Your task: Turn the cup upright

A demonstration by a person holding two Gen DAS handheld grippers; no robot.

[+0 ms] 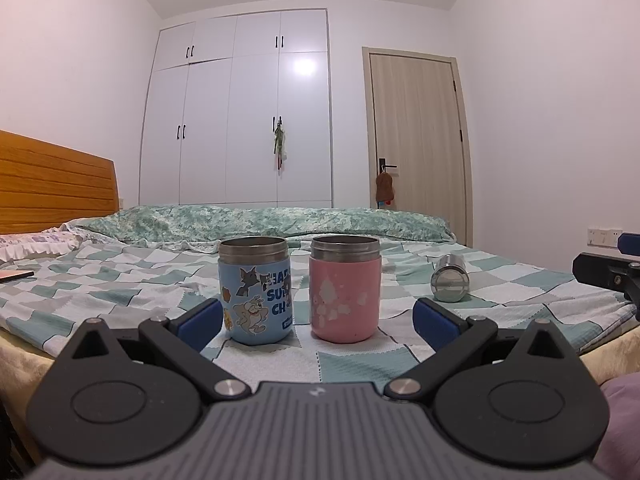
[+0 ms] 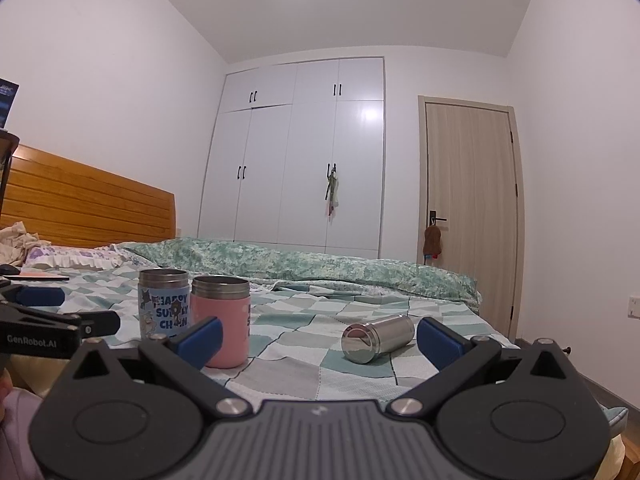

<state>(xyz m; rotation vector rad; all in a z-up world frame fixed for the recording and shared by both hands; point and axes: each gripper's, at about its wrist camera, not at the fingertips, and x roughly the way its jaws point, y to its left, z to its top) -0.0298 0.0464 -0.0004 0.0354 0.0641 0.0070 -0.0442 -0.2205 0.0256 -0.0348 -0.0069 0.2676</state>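
Note:
A bare steel cup point(image 2: 377, 338) lies on its side on the checked bedsheet, its flat base toward me; it also shows in the left wrist view point(image 1: 450, 278) at the right. A blue cartoon cup point(image 1: 255, 290) and a pink cup point(image 1: 345, 288) stand upright side by side, mouths up; both show in the right wrist view too, blue point(image 2: 164, 305) and pink point(image 2: 221, 320). My left gripper point(image 1: 318, 322) is open and empty just in front of the two standing cups. My right gripper point(image 2: 320, 340) is open and empty, with the lying steel cup between its fingers' line, a little farther off.
The bed point(image 1: 120, 280) has a green patterned quilt point(image 1: 280, 222) rolled along the far side and a wooden headboard point(image 1: 52, 184) at left. A tablet-like flat object point(image 1: 14, 276) lies at far left. A white wardrobe point(image 1: 240, 112) and a door point(image 1: 416, 136) stand behind.

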